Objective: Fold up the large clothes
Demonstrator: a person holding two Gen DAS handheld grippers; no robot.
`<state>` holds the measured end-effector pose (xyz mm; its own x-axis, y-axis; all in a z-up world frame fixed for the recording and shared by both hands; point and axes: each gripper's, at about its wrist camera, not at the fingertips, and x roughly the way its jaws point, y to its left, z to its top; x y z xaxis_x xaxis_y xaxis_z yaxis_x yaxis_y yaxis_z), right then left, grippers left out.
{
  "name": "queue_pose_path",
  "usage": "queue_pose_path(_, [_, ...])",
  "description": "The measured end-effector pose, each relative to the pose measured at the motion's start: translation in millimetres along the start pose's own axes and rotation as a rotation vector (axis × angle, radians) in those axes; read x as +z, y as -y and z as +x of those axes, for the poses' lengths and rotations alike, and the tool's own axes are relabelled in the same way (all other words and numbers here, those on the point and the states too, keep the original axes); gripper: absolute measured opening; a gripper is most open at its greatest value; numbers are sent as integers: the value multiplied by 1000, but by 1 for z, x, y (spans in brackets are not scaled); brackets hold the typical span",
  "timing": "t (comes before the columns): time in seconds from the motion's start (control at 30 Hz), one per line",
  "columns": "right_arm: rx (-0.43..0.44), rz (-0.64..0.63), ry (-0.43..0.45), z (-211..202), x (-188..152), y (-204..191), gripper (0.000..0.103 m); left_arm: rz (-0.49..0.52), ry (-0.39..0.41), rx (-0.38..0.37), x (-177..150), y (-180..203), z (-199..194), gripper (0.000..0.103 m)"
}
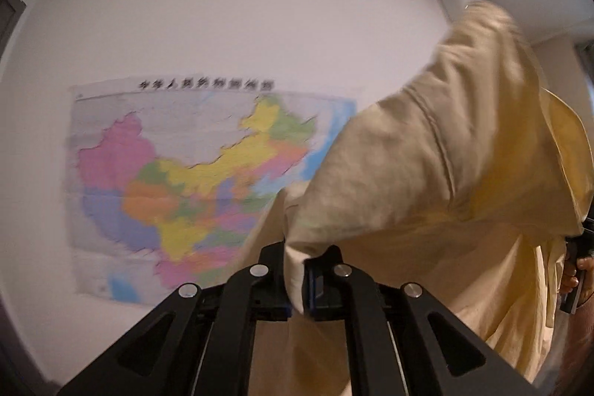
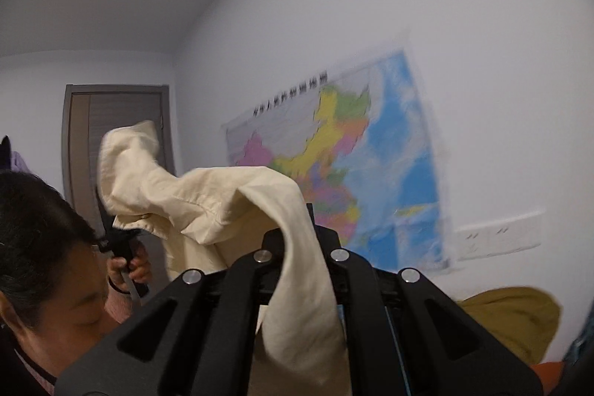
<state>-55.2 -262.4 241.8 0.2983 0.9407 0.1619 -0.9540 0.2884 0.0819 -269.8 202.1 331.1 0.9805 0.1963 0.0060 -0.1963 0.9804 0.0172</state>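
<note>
Between the two claws, slung in the air: cream garment point(image 1: 427, 151), long axis running claw to claw. Left claw point(image 1: 297, 279) clamped on one edge, right claw point(image 2: 300, 270) clamped on another. Both equally near; cloth bunched, not yet spread.

Left wrist view: rides behind left gripper point(image 1: 297, 270), facing level at wall map point(image 1: 193, 180), close to cream garment point(image 1: 427, 173) filling right of frame.
Right wrist view: behind right gripper point(image 2: 300, 247), tilted slightly upward, map point(image 2: 352, 166) right of centre.
Shared: map, garment, white wall point(image 1: 241, 6).
</note>
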Motion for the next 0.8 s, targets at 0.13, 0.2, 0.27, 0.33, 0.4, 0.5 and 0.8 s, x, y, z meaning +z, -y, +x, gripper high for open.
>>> queue_pose_path(0.13, [-6,195,-161,87,-31,75,3,-53,-203,64,-46,-23,75,4])
queue_pose_path(0.2, [-52,284,-260,126,-62,117,3,-96,-370,93,-96,-44,150,4])
queue_pose_path(0.27, [-96,396,-363,170,-108,165,3,-132,-515,108,-155,-58,198,4])
queue_pose_path(0.33, [-182,468,-445,201,-150,201,3,-154,-652,132,-222,-69,252,3])
queue_pose_path(0.4, [-257,543,-557,232,-202,242,3,-210,-761,136,-275,-81,297,3])
queue_pose_path(0.5, [-334,605,-666,255,-258,277,3,-284,-853,138,-323,-96,346,3])
queue_pose_path(0.8, [-552,380,-709,253,-264,272,71,-166,-903,76,-320,-100,373,39])
